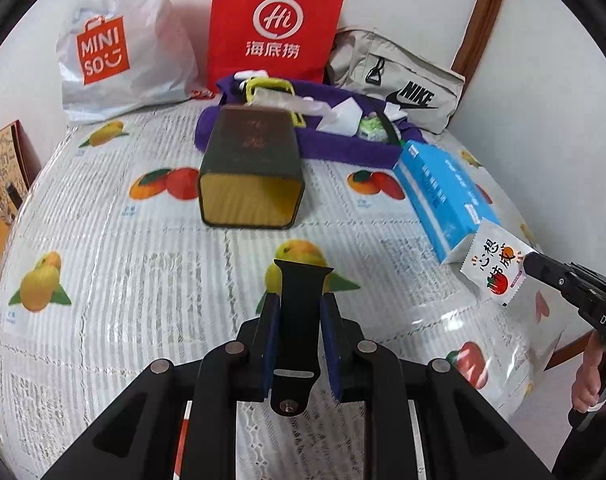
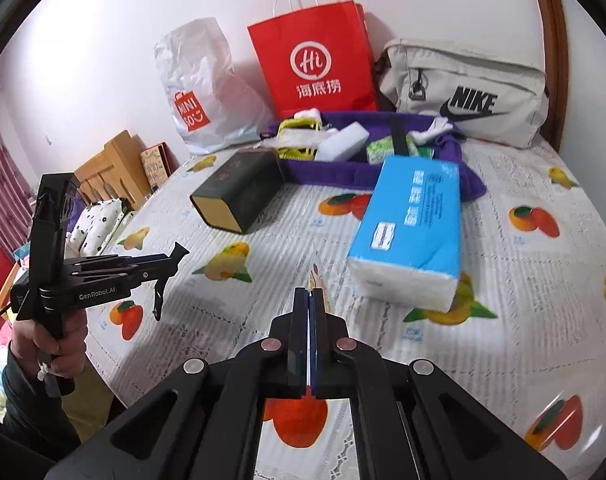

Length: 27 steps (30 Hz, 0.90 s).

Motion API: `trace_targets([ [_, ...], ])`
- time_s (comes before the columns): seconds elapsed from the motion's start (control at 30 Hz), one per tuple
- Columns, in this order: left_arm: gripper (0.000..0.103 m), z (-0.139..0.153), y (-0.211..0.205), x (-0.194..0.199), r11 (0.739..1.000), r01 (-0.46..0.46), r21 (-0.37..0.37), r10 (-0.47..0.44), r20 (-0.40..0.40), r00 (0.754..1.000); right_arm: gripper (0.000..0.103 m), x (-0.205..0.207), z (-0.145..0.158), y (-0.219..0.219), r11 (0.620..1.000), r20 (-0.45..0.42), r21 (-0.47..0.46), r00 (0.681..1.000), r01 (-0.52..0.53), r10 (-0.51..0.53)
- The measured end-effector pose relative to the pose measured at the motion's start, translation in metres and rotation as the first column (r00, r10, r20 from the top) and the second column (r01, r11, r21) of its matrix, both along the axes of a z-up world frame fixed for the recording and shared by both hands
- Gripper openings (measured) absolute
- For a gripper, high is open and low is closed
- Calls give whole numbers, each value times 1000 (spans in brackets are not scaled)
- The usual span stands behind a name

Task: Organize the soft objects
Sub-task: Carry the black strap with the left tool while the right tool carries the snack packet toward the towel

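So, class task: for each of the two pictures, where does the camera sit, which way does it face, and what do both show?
Left wrist: on the left gripper, shut on a black strap; faces the table, tin ahead; right gripper holds a packet.
Right wrist: on the right gripper; faces the tissue pack; left gripper and hand show.
Shared: tin, tissue pack, red bag.

Both views are bright and evenly lit, with soft shadows under the dark tin [image 1: 250,172] and the tissue pack [image 2: 411,236]; fisheye bending curves the worktop [image 1: 143,264] toward black corners; glare sheens its plastic cover at lower right; the pack's print is slightly motion-blurred.
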State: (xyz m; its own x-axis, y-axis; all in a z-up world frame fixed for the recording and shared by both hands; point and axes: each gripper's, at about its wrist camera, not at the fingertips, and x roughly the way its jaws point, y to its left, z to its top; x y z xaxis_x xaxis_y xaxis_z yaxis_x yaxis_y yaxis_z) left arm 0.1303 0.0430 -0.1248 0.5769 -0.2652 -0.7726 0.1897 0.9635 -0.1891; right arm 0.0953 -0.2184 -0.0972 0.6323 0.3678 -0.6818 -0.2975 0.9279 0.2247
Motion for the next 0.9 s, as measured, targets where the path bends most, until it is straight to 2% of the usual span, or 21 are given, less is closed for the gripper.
trace_targets([
  [0.47, 20, 36, -12, 29, 1000, 8, 1, -8, 51, 999, 1, 33, 40, -12, 1000, 87, -1, 996, -8, 8],
  [0.9, 20, 69, -19, 84, 1000, 20, 21, -22, 90, 996, 1, 103, 67, -26, 1000, 145, -20, 989, -3, 6],
])
